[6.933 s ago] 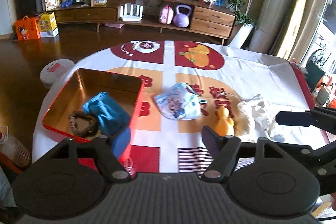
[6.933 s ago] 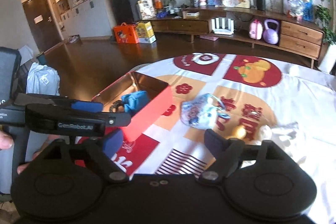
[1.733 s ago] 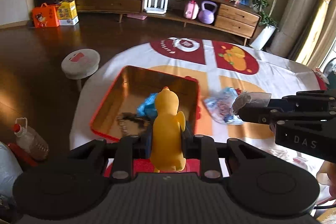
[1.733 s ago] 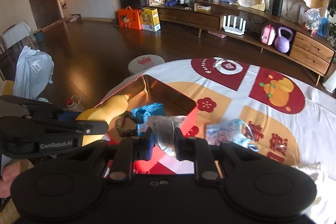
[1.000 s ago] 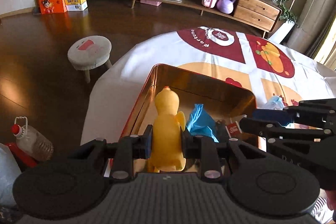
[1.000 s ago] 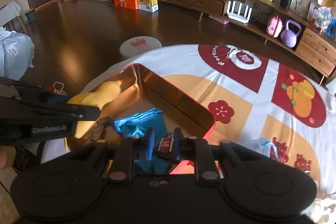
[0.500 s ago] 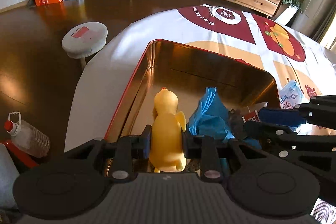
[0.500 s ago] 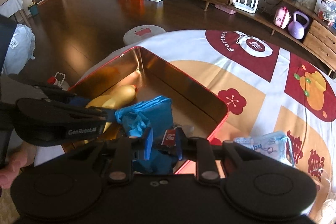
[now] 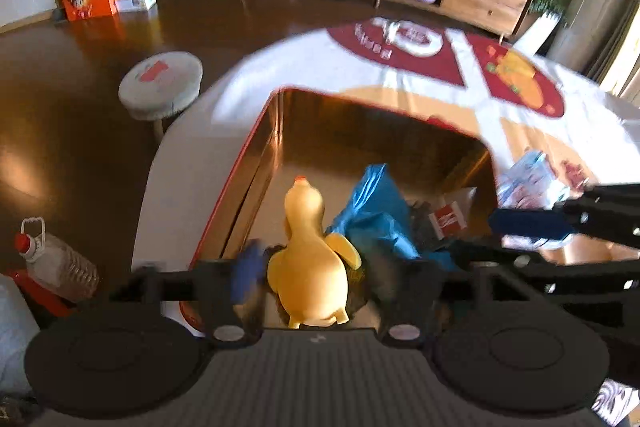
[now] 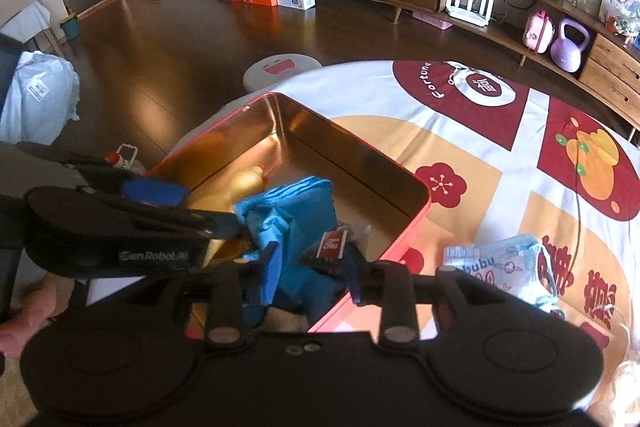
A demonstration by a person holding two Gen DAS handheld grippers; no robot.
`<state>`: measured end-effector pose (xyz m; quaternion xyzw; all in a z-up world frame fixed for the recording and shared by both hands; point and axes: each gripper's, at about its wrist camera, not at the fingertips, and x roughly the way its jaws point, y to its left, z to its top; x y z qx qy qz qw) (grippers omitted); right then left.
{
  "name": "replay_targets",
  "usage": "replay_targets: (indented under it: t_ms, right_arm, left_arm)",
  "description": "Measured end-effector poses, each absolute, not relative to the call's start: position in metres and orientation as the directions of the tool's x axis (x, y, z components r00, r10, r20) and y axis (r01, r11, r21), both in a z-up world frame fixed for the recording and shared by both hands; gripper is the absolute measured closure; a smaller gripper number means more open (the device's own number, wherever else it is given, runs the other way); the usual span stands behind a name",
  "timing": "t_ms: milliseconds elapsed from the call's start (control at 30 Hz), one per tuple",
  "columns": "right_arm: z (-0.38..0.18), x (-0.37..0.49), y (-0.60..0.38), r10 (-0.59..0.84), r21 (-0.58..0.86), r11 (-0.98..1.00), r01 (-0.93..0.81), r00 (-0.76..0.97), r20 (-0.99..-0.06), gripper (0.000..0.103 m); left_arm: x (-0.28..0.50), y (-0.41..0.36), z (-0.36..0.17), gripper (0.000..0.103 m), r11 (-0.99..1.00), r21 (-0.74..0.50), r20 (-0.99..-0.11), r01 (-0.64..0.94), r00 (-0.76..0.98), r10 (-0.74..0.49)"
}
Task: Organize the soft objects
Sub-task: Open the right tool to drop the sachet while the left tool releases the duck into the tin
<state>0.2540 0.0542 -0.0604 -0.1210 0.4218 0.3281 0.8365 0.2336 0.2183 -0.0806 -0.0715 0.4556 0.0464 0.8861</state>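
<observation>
From the left wrist view, the left tongs (image 9: pixel 316 267) are opening, their pads clear of the yellow rubber duck (image 9: pixel 310 259), which sits between them inside the red tin box (image 9: pixel 256 163), beside a blue cloth (image 9: pixel 372 211). The release looks nearly done; to do it well, the tongs should finish spreading before lifting, so neither pad drags the duck out over the rim.

From the right wrist view, the right tongs (image 10: pixel 310 269) are also opening, above the box's near corner. A clear packet with a red label (image 10: pixel 334 243) lies between the pads, seemingly no longer pinched. It rests on the cloth close to the box wall, so the tongs should rise straight without tipping it over the edge. A printed baby garment (image 10: pixel 500 269) waits outside on the surface (image 10: pixel 380 95).
</observation>
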Motion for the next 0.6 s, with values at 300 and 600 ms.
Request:
replay_targets:
  t_ms: [300, 600]
  right_arm:
    - [-0.035, 0.231, 0.033, 0.483, 0.088, 0.749, -0.657, 0.450, -0.751, 0.056]
    - [-0.012, 0.203, 0.003, 0.527, 0.109, 0.736, -0.669, 0.464, -0.712, 0.040]
  left_arm:
    - [0.216, 0.208, -0.057, 0.032, 0.987, -0.071, -0.793, -0.144, 0.609, 0.031]
    - [0.190, 0.186, -0.032, 0.032, 0.991, -0.076, -0.770, -0.112, 0.638, 0.013]
